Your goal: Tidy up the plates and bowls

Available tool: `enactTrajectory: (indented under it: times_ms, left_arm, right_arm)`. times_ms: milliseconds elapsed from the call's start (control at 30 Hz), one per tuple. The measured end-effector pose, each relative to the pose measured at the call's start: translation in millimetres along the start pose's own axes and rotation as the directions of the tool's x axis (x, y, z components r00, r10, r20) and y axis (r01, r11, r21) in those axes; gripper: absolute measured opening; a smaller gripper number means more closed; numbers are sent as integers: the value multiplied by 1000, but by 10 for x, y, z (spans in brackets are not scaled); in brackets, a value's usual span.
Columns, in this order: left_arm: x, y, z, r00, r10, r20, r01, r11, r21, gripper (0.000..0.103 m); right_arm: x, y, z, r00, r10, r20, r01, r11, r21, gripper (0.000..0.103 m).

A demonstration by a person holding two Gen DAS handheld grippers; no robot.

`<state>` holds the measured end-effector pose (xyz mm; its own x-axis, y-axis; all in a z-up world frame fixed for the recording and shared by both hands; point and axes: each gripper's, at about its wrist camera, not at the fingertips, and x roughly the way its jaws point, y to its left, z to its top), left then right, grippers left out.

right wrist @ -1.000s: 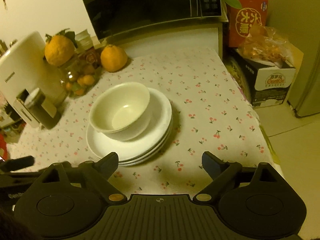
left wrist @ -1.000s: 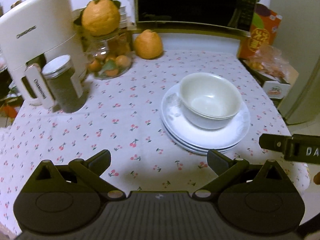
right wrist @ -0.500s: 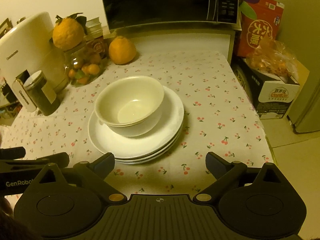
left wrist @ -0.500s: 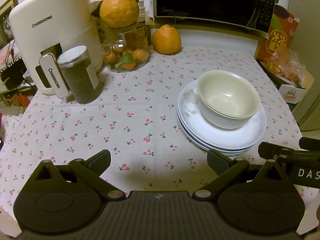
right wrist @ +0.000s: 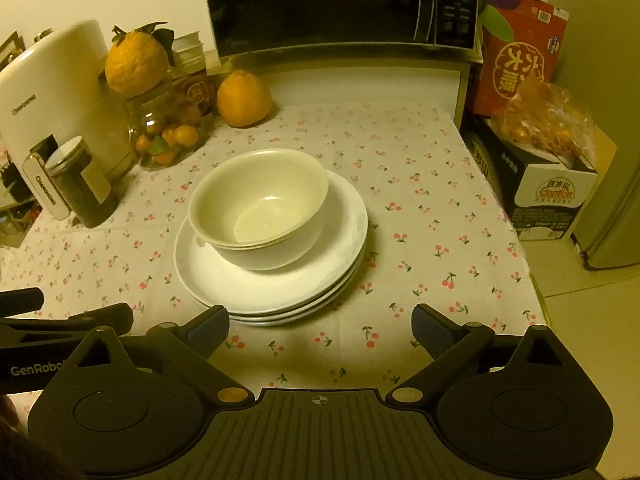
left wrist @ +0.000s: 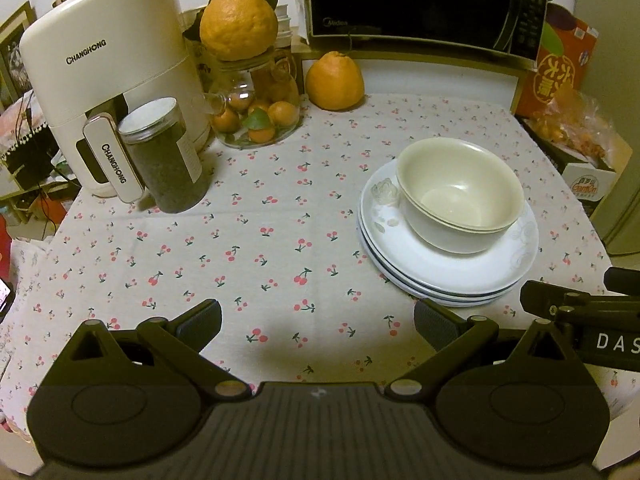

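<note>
on the worktop (left wrist: 260,248), covered with a cloth printed with small cherries, we see a stack of white plates (left wrist: 448,276) and, on top of it, two cream bowls (left wrist: 460,196) nested one inside the other. in the right wrist view the same plates (right wrist: 276,292) lie just in front of our right claw (right wrist: 320,326), and the bowls (right wrist: 260,208) sit toward the left part of the top plate, not in its middle.

our right claw is spread wide; its jaws have just been opening a little more and nothing is between them, only the cloth and the near rim of the plates beyond the left finger. our left claw (left wrist: 318,320) is also spread wide and holds nothing; it hangs above a bare part of the cloth, with the plate stack near its right finger but apart from it. each claw shows at the edge of the other's view, as a dark arm low at the side.

at the back left of the worktop stands a white appliance (left wrist: 108,76), and touching its front is a clear jar with dark content (left wrist: 164,156). beside it there is a glass jar with small oranges (left wrist: 256,112), and a big orange (left wrist: 238,28) rests on its mouth. another orange (left wrist: 336,82) lies on the cloth near the black microwave (left wrist: 424,0). at the right, off the worktop, we see a red carton (right wrist: 516,56) and an open box with a plastic bag (right wrist: 548,160).
</note>
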<state>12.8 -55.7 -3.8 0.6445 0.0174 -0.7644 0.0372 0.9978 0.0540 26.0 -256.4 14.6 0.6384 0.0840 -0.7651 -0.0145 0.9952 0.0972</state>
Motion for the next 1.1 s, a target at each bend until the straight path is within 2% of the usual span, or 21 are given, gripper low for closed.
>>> enactTrajectory:
  times_ms: [1100]
  left_arm:
    - [15, 20, -11, 1000, -3, -12, 3, 1000, -3, 103]
  right_arm:
    - [18, 12, -33, 1000, 0, 2, 0, 1000, -8, 99]
